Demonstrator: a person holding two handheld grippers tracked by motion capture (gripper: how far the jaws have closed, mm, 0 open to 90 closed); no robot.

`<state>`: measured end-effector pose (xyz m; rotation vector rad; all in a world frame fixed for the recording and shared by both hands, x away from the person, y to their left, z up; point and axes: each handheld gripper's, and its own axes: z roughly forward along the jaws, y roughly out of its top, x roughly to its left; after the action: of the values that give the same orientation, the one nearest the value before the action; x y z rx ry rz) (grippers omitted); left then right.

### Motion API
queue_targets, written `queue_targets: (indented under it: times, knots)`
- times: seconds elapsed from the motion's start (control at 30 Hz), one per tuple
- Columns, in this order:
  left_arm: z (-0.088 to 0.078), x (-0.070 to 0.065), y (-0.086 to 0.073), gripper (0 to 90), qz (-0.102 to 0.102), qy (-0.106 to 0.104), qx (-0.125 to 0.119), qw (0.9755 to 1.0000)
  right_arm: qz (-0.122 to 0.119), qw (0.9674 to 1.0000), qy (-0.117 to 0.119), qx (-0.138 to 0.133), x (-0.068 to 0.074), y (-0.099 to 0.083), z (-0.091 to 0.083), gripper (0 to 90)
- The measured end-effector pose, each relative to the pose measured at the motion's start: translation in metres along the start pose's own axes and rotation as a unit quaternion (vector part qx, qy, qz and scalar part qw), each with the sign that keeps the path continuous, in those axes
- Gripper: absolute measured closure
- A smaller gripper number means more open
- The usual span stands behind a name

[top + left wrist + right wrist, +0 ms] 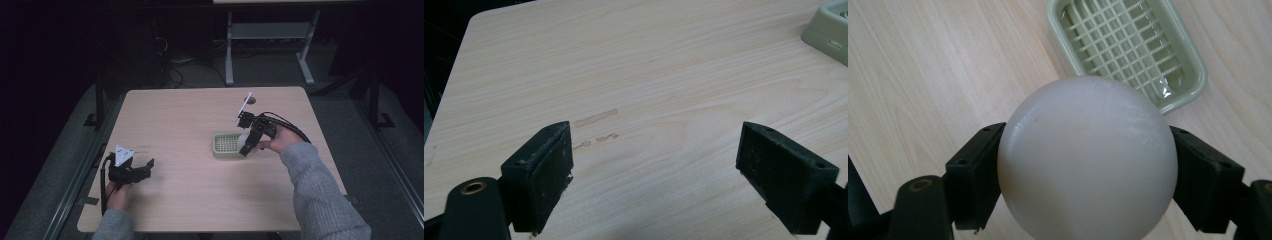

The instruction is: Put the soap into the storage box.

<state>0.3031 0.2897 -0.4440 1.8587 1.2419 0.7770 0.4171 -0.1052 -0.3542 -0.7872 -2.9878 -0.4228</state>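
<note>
The green dish (1128,50) sits mid-table (175,110). Just beside its right rim, the right gripper (248,145) clamps a white ball (1087,157); centre it over the grid before lowering. Well left of the dish, the left gripper (669,175) gapes, empty.

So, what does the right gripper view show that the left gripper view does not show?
Right gripper view alone: a white ball clamped between the right gripper jaws, and the whole green soap dish with its grid insert. Left gripper view alone: the left gripper with jaws wide apart and nothing between them, plus faint tape marks. Both share the wooden table and the dish, which the left gripper view cuts to a corner.
</note>
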Motion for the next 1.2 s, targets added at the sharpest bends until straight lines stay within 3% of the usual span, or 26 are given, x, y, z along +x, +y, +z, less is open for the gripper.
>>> queue_targets:
  times: [0.67, 1.2]
  knots:
    - [-0.001, 0.0, 0.001, 14.9, 0.006, 0.001, -0.001, 1.0, 0.004, 1.0, 0.0, 0.006, -0.005, 0.023, 0.012, 22.0]
    - [-0.002, 0.003, 0.0, 14.8, -0.002, 0.002, -0.005, 1.0, -0.005, 0.9997, -0.005, 0.021, -0.009, 0.05, 0.017, 22.0]
